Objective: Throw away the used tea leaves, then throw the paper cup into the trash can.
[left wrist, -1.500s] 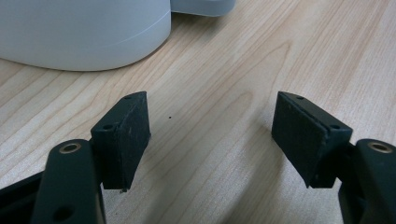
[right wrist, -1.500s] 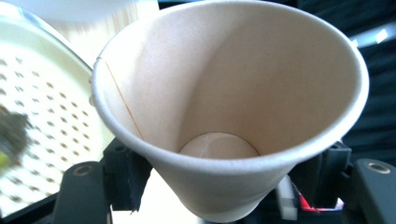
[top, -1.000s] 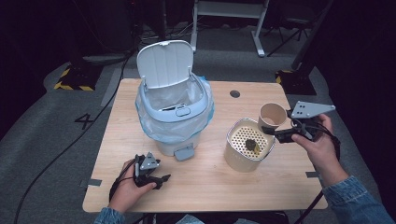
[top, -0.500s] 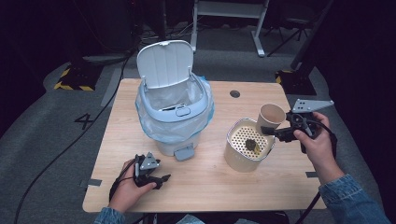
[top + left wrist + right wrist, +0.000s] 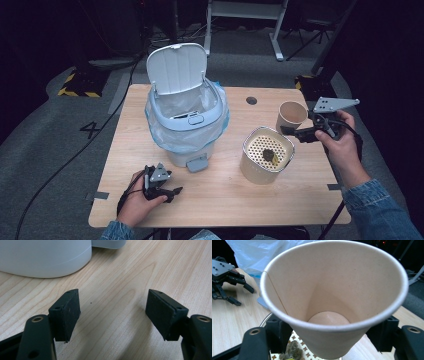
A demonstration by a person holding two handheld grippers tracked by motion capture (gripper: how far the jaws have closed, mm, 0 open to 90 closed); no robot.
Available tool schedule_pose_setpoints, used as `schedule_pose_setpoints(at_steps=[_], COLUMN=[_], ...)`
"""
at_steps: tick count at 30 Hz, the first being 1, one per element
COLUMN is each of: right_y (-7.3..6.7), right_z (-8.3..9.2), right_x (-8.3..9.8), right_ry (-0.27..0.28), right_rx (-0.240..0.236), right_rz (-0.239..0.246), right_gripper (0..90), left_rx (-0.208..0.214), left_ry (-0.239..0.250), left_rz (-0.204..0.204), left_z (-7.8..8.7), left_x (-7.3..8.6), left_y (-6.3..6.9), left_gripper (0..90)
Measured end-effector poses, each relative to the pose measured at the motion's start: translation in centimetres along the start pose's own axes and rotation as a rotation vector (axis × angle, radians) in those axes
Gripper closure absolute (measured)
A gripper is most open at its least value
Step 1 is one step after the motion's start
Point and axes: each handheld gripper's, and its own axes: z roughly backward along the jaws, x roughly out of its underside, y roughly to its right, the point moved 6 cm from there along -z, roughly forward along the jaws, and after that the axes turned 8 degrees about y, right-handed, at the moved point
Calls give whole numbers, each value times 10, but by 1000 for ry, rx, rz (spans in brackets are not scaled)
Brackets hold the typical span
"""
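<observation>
Right gripper raised, level, jaws clamping paper cup; left gripper resting on table, jaws wide.

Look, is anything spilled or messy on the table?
Nothing is spilled. The paper cup is empty and held in the right tongs. One dark clump sits on the holed top of the round tub, an odd scrap beside the open bin.

The right gripper holds a paper cup by its base beside the strainer pot. The left gripper rests on the table near the open bin.
</observation>
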Motion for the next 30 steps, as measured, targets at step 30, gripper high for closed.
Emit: schedule_pose_setpoints(at_steps=[30], right_y=[-10], right_z=[-54], right_x=[-103], right_ry=[45], right_rx=[-218], right_rz=[68], right_gripper=[301], left_rx=[-1], left_ry=[-1], left_rz=[-1], left_z=[0], left_x=[0], left_y=[0], left_gripper=[284])
